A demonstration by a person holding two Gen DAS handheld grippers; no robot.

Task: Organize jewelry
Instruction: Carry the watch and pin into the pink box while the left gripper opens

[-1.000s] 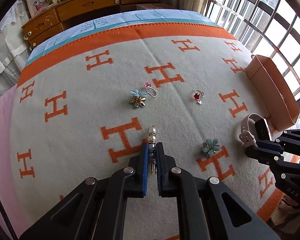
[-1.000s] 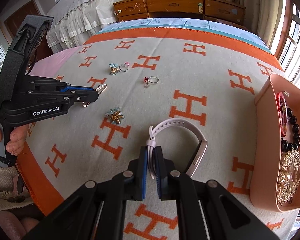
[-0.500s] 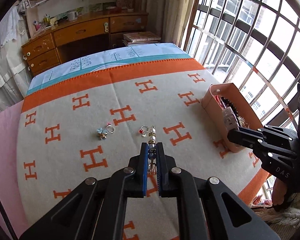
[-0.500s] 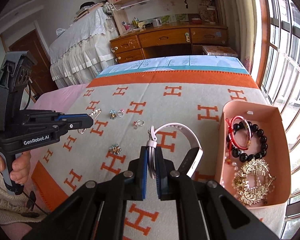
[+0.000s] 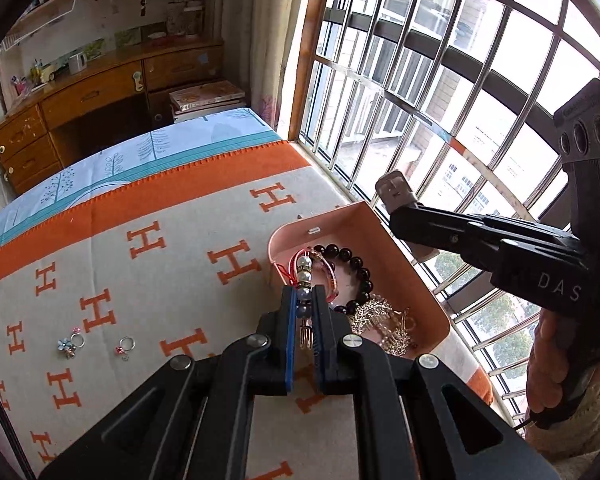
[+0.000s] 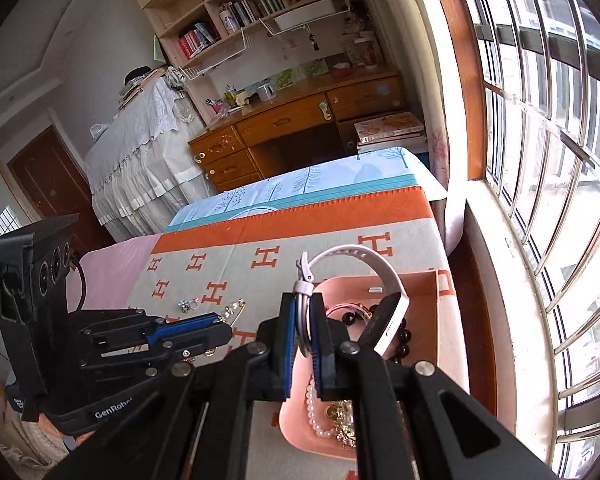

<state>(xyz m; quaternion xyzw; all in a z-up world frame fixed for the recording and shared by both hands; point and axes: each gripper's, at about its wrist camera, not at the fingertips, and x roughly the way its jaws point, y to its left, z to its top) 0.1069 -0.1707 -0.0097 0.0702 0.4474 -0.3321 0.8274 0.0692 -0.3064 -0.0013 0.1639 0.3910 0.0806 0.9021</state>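
My left gripper [image 5: 302,300] is shut on a beaded pin brooch [image 5: 304,276] and holds it above the near end of the pink tray [image 5: 404,264]. My right gripper [image 6: 303,312] is shut on the strap of a white smartwatch [image 6: 380,280], held high over the same tray [image 6: 428,320]. The tray holds a black bead bracelet [image 5: 356,264], a red string bracelet, gold jewelry [image 5: 384,320] and a pearl strand [image 6: 314,412]. In the left wrist view the right gripper [image 5: 396,200] reaches in from the right above the tray's far rim.
On the H-pattern blanket [image 5: 160,280] lie a flower brooch with a ring [image 5: 70,344] and a red-stone ring [image 5: 125,346]. A barred window [image 5: 440,100] runs along the right. A wooden desk [image 5: 100,100] stands beyond the bed's far end.
Both grippers have risen and swung right toward the tray, each still holding its piece. The brooch now hangs over the tray; the watch is above it.
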